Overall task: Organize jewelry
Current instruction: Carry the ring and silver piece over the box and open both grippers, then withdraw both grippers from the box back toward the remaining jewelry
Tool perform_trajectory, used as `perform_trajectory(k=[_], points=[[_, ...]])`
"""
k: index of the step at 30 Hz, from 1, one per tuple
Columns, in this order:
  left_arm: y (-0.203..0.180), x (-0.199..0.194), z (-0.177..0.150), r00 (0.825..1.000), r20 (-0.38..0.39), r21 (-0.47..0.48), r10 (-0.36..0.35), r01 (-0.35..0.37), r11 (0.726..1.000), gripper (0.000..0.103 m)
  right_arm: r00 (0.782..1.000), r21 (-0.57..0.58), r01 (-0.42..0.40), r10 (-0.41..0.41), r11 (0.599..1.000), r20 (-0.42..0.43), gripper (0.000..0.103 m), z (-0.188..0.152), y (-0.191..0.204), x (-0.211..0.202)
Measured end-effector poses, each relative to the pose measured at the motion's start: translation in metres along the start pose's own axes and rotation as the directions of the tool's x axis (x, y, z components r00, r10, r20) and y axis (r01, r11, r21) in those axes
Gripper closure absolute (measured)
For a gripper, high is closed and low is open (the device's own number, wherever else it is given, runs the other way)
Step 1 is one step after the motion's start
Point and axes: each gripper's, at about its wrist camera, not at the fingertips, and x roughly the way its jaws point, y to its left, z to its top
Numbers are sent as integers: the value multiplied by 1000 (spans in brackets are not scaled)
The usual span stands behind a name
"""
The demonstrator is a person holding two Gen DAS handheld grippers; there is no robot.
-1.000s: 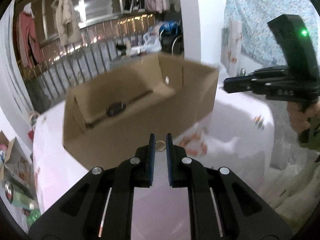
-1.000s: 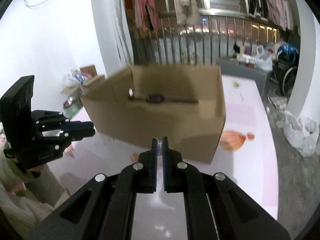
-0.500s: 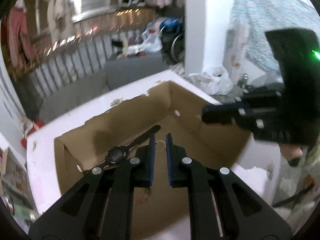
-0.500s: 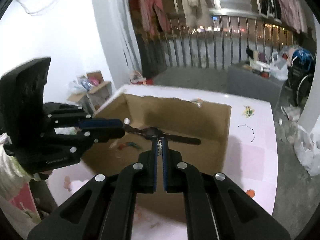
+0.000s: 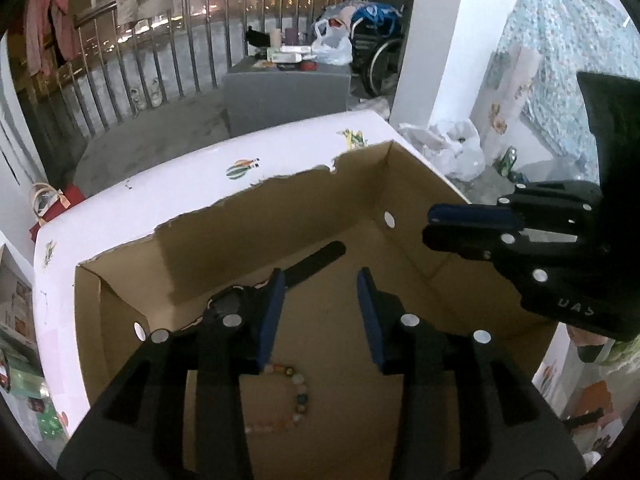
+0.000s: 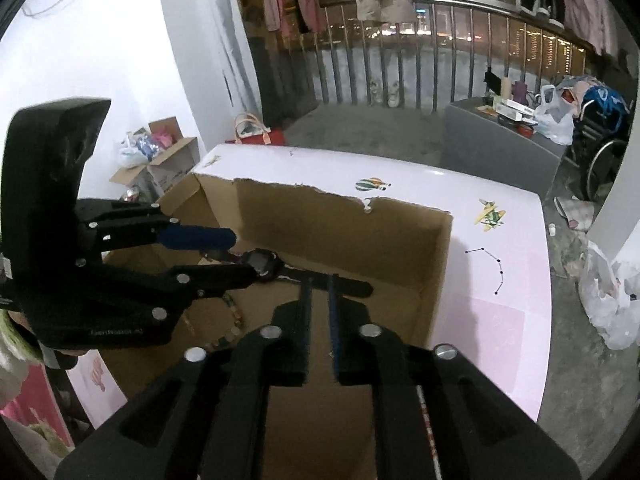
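Note:
An open cardboard box [image 5: 280, 212] [image 6: 332, 220] stands on the pink-white table. Inside lie a black wristwatch [image 5: 316, 258] [image 6: 264, 260] and a beaded bracelet [image 5: 298, 392] [image 6: 234, 314]. My left gripper [image 5: 320, 304] hangs over the box with its jaws wide open and empty; it also shows in the right wrist view [image 6: 236, 256]. My right gripper [image 6: 318, 308] is over the box with a narrow gap between its jaws and nothing in them; it also shows in the left wrist view [image 5: 432, 228]. The ring I carried is not visible.
The table [image 6: 500, 280] carries balloon stickers and a thin black necklace [image 6: 494, 266] to the right of the box. A grey cabinet [image 5: 288, 92] and a metal railing stand beyond. White plastic bags [image 6: 612, 304] lie on the floor at right.
Both grippers moved from in front of the box to above its opening. The left jaws opened wide and the small ring left them. The right jaws parted slightly and their small piece is gone.

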Motion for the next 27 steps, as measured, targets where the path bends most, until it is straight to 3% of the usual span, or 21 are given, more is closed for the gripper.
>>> perform_trajectory(k=[9, 15, 18, 22, 25, 27], points=[[-4, -60, -24, 991, 134, 14, -18, 16, 1000, 67, 993, -34, -18, 22, 999, 120, 86, -22, 10, -62], [-27, -120, -86, 967, 223, 88, -120, 102, 991, 64, 984, -29, -64, 68, 997, 165, 86, -77, 22, -111], [-39, -128, -117, 958, 216, 88, -191, 175, 981, 64, 988, 32, -83, 78, 996, 134, 86, -107, 23, -112], [-65, -108, -154, 955, 148, 97, -255, 243, 965, 64, 996, 120, -75, 69, 990, 54, 86, -146, 25, -92], [-95, -81, -171, 972, 79, 170, -220, 204, 964, 64, 996, 193, -88, 87, 977, 16, 86, -163, 22, -76], [-112, -61, -179, 986, 46, 238, -160, 145, 961, 64, 996, 208, -87, 89, 974, 1, 86, -171, 23, -69]])
